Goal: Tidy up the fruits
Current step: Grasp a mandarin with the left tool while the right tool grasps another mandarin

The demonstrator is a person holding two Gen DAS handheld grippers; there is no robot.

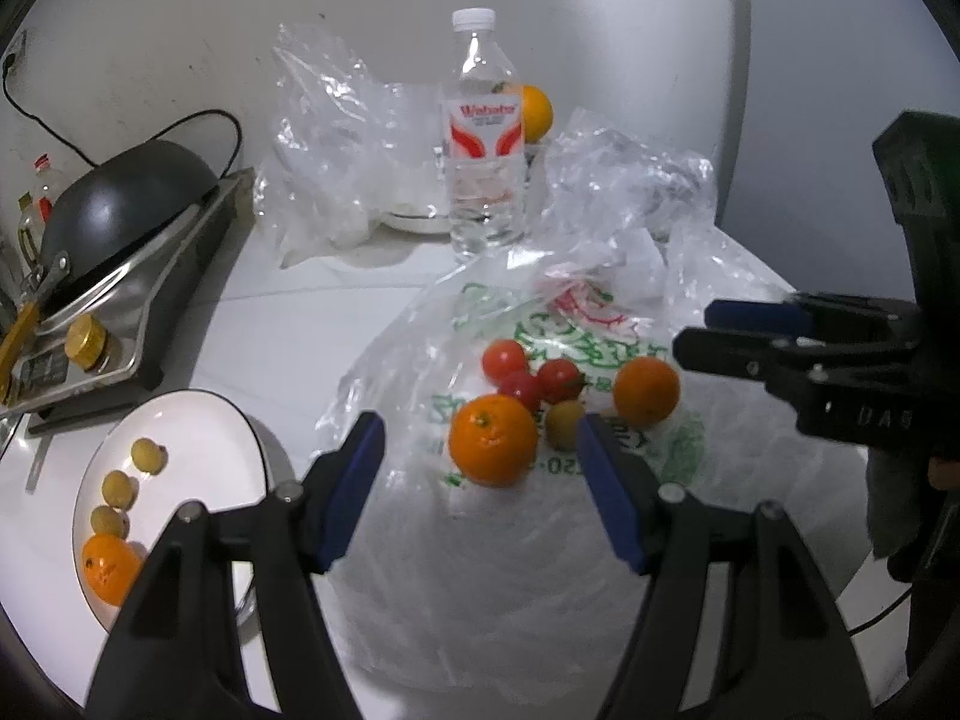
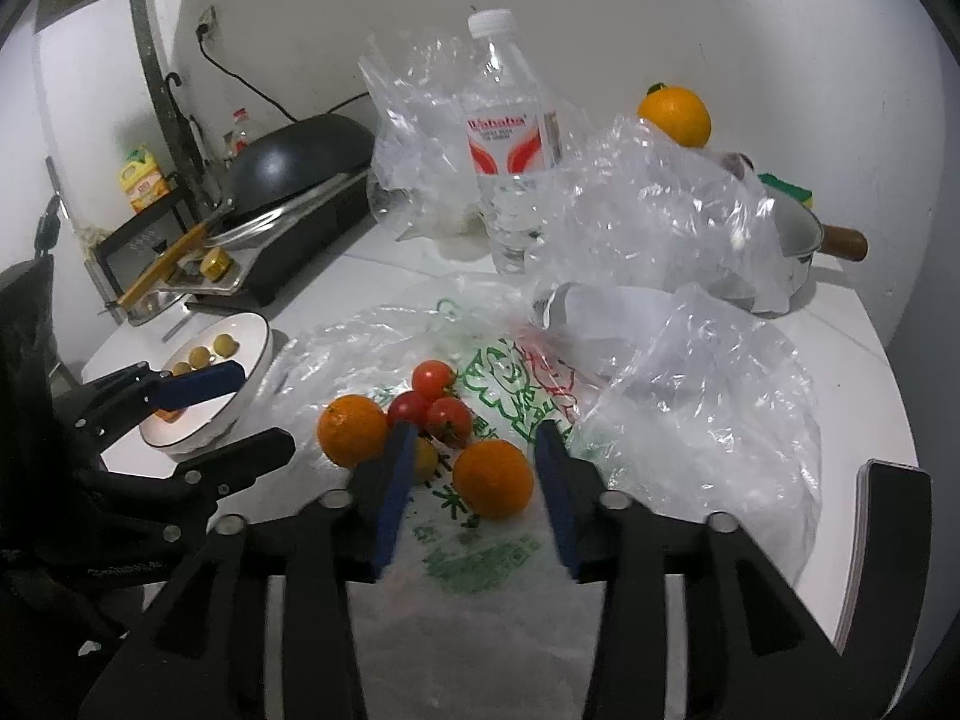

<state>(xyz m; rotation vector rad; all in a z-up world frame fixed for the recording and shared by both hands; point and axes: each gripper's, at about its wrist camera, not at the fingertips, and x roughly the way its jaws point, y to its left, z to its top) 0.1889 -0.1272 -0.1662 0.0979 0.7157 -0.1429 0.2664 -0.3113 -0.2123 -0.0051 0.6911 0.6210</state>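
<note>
Two oranges, three red tomatoes [image 1: 521,390] and a small yellow fruit [image 1: 564,423] lie on a printed plastic bag [image 2: 492,558]. My left gripper [image 1: 478,426] is open, and the nearer orange [image 1: 493,447] lies just ahead between its fingers, untouched. My right gripper [image 2: 477,429] is open around the other orange [image 2: 493,479], with a gap at each pad. Its left finger hides part of the yellow fruit [image 2: 427,461]. A white plate [image 1: 198,432] at the left holds three small yellow fruits and an orange [image 1: 108,567].
A water bottle [image 1: 485,138] stands behind the bag among crumpled clear bags [image 2: 660,204]. Another orange [image 2: 675,114] sits at the back. A black wok [image 1: 126,192] on a cooker is at the left, a pot [image 2: 798,240] with a wooden handle at the right. The table's edge [image 2: 864,540] runs down the right.
</note>
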